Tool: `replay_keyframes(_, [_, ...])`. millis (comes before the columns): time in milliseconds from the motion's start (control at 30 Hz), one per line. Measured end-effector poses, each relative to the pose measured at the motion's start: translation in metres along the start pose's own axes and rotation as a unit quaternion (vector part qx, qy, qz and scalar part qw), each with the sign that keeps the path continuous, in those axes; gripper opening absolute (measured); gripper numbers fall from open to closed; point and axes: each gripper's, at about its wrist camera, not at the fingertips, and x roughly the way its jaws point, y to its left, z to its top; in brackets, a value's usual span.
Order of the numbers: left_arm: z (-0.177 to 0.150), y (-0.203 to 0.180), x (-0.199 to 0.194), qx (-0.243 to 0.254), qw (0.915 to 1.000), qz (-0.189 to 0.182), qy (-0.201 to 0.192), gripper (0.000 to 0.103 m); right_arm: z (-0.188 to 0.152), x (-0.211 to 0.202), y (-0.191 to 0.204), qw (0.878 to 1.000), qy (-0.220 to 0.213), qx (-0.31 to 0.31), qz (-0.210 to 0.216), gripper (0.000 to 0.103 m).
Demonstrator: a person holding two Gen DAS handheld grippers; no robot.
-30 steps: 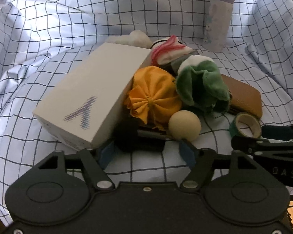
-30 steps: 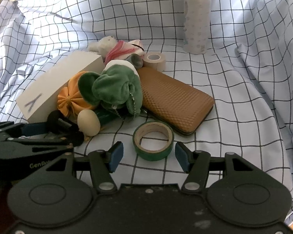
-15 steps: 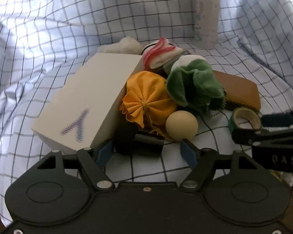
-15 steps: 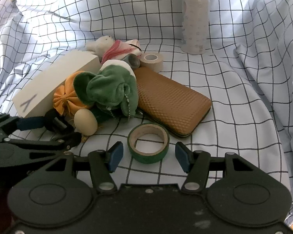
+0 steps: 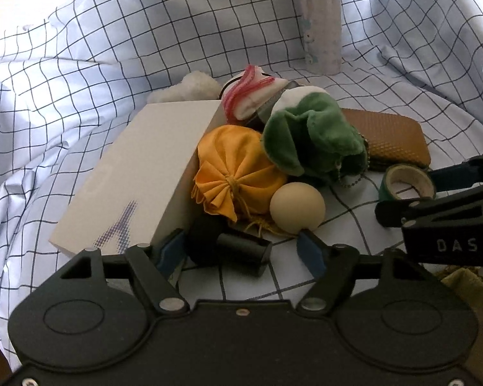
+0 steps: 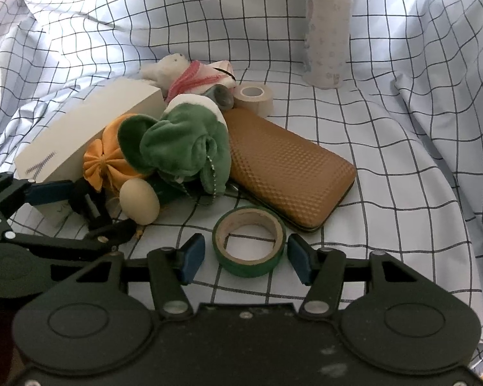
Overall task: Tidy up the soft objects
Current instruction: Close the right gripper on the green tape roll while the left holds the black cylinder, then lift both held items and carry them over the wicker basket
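Observation:
A pile lies on the checked cloth: a green plush (image 5: 309,138) (image 6: 180,148), an orange fabric pouch (image 5: 235,173) (image 6: 106,160), a white plush with a pink scarf (image 5: 251,96) (image 6: 183,74) and a cream ball (image 5: 297,207) (image 6: 139,201). My left gripper (image 5: 241,251) is open around a black object (image 5: 225,246), beside the ball. It also shows in the right wrist view (image 6: 90,206). My right gripper (image 6: 246,259) is open, its fingers on either side of a green tape roll (image 6: 249,241) (image 5: 405,185).
A white box (image 5: 138,177) (image 6: 87,135) lies left of the pile. A brown textured case (image 6: 289,167) (image 5: 389,138) lies right of it. A beige tape roll (image 6: 254,98) and a pale bottle (image 6: 326,29) (image 5: 320,22) stand behind. The cloth rises in folds all round.
Both grippers have moved forward. The left now has its fingers around the black object, and the right now has its fingers around the green tape roll.

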Motion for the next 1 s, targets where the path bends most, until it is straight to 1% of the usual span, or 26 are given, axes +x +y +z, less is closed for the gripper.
replay_keyframes(33, [0.000,0.001,-0.001,-0.002,1.0000,0.002,0.000,0.065,0.000,0.000,0.000,1.000,0.000,-0.002,-0.001,0.057])
replay_keyframes(67, [-0.001,0.001,-0.001,-0.002,1.0000,0.007,0.000,0.059,-0.001,0.000,0.001,1.000,-0.001,-0.003,0.000,0.055])
replay_keyframes(100, [-0.001,0.001,-0.003,-0.003,0.9999,0.014,-0.001,0.054,-0.001,0.000,0.001,1.000,0.000,-0.003,0.000,0.049])
replay_keyframes(133, [-0.002,0.002,-0.003,-0.004,0.9998,0.017,0.000,0.054,-0.001,-0.001,0.002,1.000,-0.002,-0.005,-0.001,0.048])
replay_keyframes(367, [-0.002,0.010,-0.009,-0.040,0.9992,0.004,0.009,0.054,-0.003,-0.011,0.000,1.000,-0.007,-0.003,0.002,0.048])
replay_keyframes(567, [-0.005,0.010,-0.026,-0.060,0.9981,-0.003,0.013,0.054,-0.008,-0.031,-0.001,1.000,-0.021,0.002,0.001,0.048])
replay_keyframes(833, [-0.011,0.008,-0.065,-0.083,0.9964,0.000,0.017,0.054,-0.021,-0.075,0.002,0.999,-0.053,0.003,0.006,0.048])
replay_keyframes(1000, [-0.021,0.003,-0.096,-0.097,0.9951,0.001,0.016,0.054,-0.040,-0.111,0.006,0.997,-0.074,0.007,0.016,0.048])
